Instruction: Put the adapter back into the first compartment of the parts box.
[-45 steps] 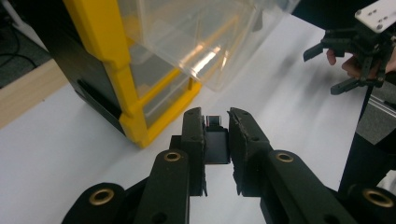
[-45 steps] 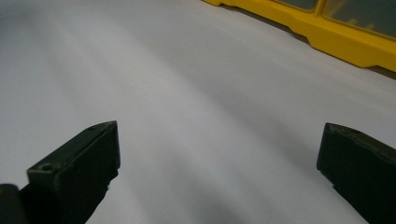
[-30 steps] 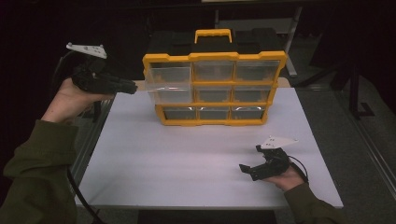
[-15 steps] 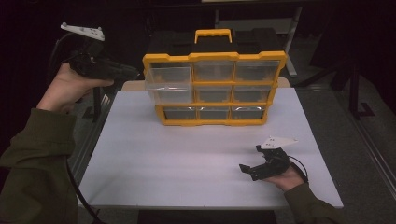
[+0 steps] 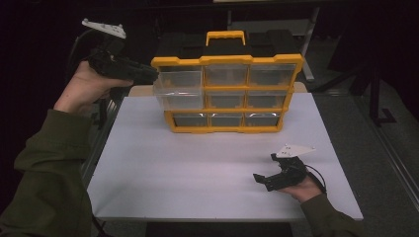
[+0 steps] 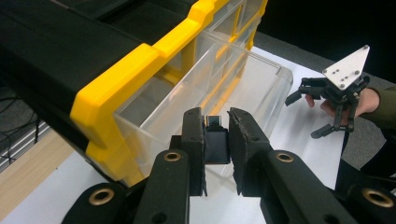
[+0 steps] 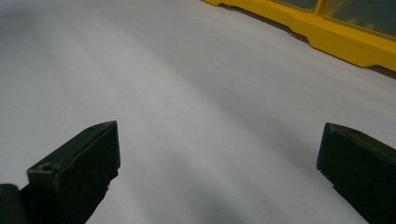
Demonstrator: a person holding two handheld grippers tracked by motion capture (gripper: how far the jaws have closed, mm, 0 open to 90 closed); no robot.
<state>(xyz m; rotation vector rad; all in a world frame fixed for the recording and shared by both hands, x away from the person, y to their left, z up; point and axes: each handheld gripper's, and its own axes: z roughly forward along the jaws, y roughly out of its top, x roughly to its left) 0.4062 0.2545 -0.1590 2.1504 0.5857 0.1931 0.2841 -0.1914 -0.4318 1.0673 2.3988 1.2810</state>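
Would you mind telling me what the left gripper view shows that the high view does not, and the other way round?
The left gripper view alone shows a small black block clamped between the left gripper's jaws, above the pulled-out clear drawer. The high view alone shows the whole yellow organizer with its handle and three rows of drawers, the person's green sleeves and the full white table. Both show the pulled-out drawer at the organizer's left side and the right gripper, open, low over the table.
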